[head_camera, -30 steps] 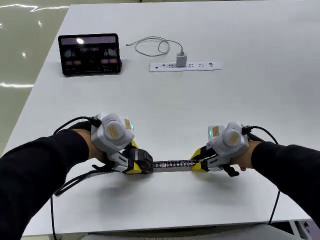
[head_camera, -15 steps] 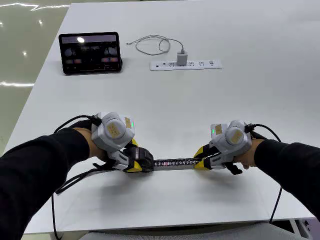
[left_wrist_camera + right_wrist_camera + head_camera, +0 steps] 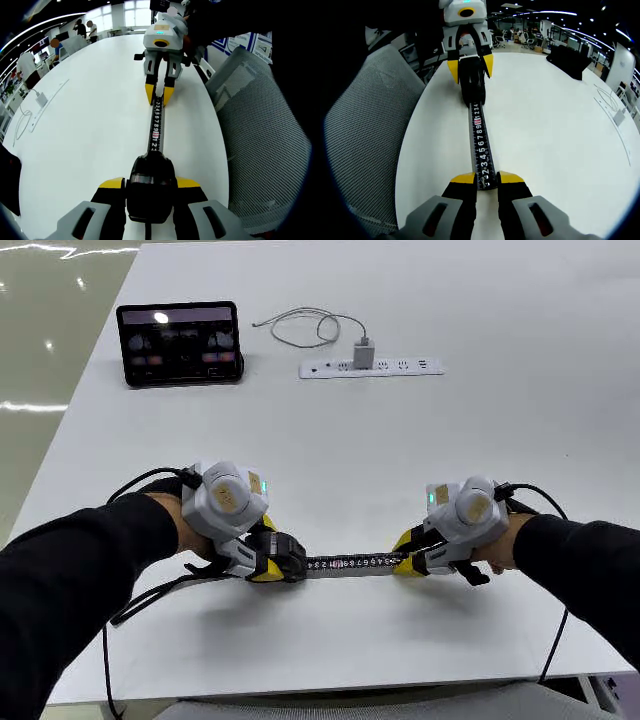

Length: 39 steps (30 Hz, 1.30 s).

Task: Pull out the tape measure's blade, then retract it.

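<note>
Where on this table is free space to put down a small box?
The wide middle of the table, between the power strip and the tape measure, is bare; so is the far right. The near edge is crowded by the left gripper and the right gripper.

Black sleeves [image 3: 80, 570], grey-bodied left claw [image 3: 268, 555] and right claw [image 3: 405, 552], yellow-tipped, black cables [image 3: 140, 483]

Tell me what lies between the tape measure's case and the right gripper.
The pulled-out blade spans it, from case to right gripper, over bare white table; the head view and both gripper views show it.
</note>
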{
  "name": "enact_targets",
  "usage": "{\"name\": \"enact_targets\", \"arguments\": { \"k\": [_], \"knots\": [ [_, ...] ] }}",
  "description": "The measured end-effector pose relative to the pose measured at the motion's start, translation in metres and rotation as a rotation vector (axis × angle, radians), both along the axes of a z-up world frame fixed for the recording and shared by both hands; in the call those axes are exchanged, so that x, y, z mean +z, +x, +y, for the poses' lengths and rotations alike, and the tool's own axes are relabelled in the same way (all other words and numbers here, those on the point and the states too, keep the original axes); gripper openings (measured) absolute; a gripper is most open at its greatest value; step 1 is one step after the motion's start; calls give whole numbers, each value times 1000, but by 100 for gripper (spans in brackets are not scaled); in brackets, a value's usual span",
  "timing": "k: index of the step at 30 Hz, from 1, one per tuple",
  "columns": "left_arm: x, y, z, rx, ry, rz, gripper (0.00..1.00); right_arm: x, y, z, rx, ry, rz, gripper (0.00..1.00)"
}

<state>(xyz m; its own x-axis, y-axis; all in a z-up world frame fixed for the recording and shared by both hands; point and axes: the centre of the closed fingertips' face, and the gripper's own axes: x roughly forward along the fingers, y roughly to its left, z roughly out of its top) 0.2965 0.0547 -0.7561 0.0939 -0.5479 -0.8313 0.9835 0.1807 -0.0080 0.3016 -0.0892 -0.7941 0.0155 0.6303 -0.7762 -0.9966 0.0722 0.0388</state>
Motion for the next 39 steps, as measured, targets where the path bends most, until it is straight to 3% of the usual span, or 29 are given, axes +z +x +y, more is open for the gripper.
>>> {"name": "enact_targets", "arguments": {
  "k": [39],
  "knots": [
    [0,1,1,6,-1,-2,32,0,3,-26,-28,-19,7,11]
  ]
}}
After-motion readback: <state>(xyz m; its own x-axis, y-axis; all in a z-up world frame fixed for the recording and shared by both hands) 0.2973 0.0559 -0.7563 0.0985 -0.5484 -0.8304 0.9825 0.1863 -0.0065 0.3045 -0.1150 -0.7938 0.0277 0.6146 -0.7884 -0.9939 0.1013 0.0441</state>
